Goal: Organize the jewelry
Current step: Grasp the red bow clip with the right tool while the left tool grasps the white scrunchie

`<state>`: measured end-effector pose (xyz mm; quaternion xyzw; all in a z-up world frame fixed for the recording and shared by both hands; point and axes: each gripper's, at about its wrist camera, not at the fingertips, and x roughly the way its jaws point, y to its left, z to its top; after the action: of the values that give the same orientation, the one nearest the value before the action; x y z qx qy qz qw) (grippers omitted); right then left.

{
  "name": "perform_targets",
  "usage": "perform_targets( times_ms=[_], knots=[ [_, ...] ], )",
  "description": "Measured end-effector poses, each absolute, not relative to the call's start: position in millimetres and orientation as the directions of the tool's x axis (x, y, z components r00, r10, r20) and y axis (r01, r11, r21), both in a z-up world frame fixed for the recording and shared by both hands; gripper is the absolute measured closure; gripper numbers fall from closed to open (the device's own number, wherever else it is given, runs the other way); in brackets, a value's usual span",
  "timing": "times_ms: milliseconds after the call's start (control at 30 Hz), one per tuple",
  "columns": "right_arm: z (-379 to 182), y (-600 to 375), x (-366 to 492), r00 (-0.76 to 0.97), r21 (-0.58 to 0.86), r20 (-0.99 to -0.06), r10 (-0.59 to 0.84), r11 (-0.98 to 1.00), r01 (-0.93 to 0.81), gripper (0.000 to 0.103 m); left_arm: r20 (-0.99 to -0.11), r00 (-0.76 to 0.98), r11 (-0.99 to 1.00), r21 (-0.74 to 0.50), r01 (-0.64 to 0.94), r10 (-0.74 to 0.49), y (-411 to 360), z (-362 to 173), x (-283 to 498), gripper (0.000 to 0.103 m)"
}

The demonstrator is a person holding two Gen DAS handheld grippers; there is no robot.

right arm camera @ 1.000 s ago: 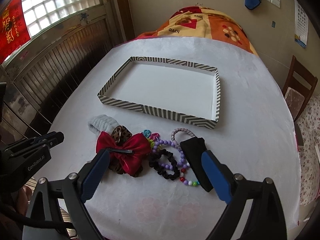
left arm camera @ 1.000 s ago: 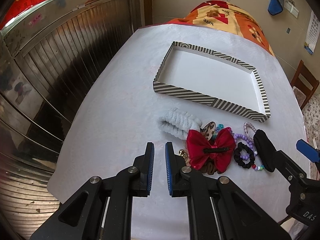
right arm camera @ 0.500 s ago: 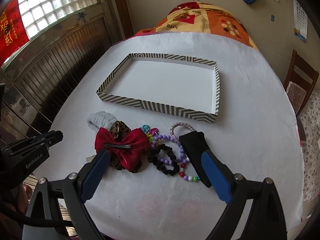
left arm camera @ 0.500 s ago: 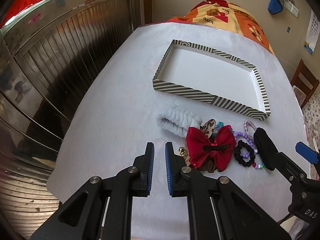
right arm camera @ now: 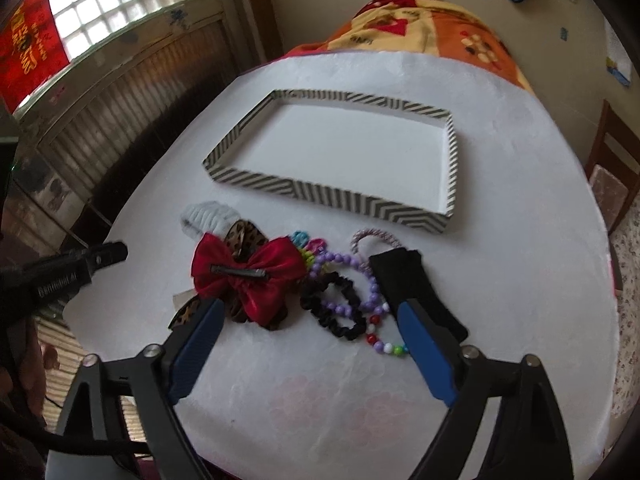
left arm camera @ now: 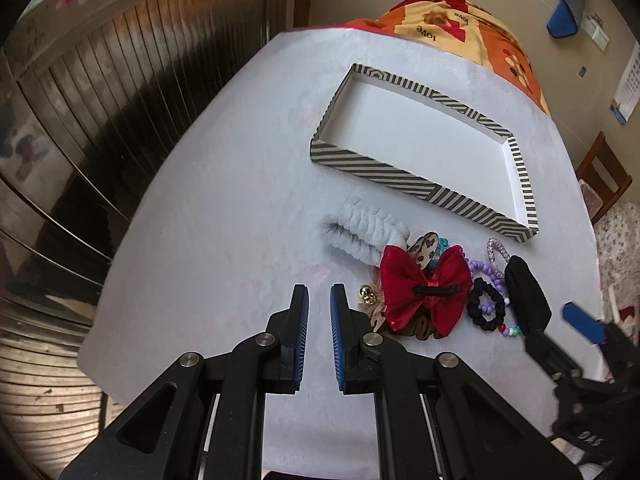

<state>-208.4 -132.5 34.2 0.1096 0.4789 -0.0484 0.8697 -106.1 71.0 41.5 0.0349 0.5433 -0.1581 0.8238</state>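
1. Nearest, right gripper [right arm camera: 308, 320] spread wide, now lower and closer over the pile than a second ago, straddling the red satin bow clip [right arm camera: 248, 274] and black fabric scrunchie [right arm camera: 334, 306]; empty so far.
2. Left gripper [left arm camera: 319, 312] unchanged: narrow gap between the blue pads, gripping nothing, parked over bare cloth just left of the small gold bells [left arm camera: 367, 294].
3. Meaning, as a judgement: first pick about to start, nothing sorted yet.
4. Pile in one tangled cluster at the near side of the white-clothed table [right arm camera: 520, 200]: purple bead bracelet [right arm camera: 340, 260] threaded through the scrunchie, leopard-print bow [right arm camera: 242, 238] under the red one, white fluffy headband [left arm camera: 360, 226] at the left end. Snagging a neighbour likely.
5. Beyond, striped shallow cardboard tray [right arm camera: 320, 194] empty, near wall just behind the pile; low rim to clear.
6. Open cloth left and right of the tray; table edge close on the left, near the left gripper.
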Motion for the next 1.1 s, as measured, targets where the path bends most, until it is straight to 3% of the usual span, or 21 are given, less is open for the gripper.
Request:
perform_targets(
  times_ms=[267, 633, 700, 767, 800, 933, 1100],
  knots=[
    [12, -111, -184, 0.515, 0.149, -0.848, 0.126, 0.989, 0.004, 0.029, -0.924, 0.305, 0.96, -0.162, 0.229, -0.229, 83, 28, -89, 0.099],
    [-17, -86, -133, 0.427, 0.072, -0.889, 0.168, 0.97, -0.232, 0.031, -0.932, 0.251, 0.962, -0.227, 0.152, -0.26, 83, 20, -64, 0.093],
    [-25, -87, -126, 0.402, 0.081, -0.897, 0.183, 0.963, -0.258, 0.036, -0.932, 0.245, 0.96, -0.239, 0.144, -0.268, 80, 19, -59, 0.093],
    [-31, -90, -121, 0.377, 0.117, -0.901, 0.214, 0.958, -0.263, 0.062, -0.932, 0.233, 0.958, -0.252, 0.135, -0.278, 76, 17, -54, 0.092],
    [-32, -93, -121, 0.372, 0.127, -0.902, 0.219, 0.958, -0.257, 0.066, -0.931, 0.228, 0.957, -0.26, 0.131, -0.284, 74, 16, -52, 0.091],
    [-29, -99, -126, 0.385, 0.174, -0.884, 0.264, 0.952, -0.252, 0.075, -0.92, 0.196, 0.941, -0.33, 0.082, -0.339, 69, 7, -40, 0.088],
    [-8, -117, -138, 0.427, 0.251, -0.844, 0.325, 0.942, -0.222, 0.077, -0.9, 0.172, 0.914, -0.405, 0.004, -0.4, 66, -6, -27, 0.079]
  ],
)
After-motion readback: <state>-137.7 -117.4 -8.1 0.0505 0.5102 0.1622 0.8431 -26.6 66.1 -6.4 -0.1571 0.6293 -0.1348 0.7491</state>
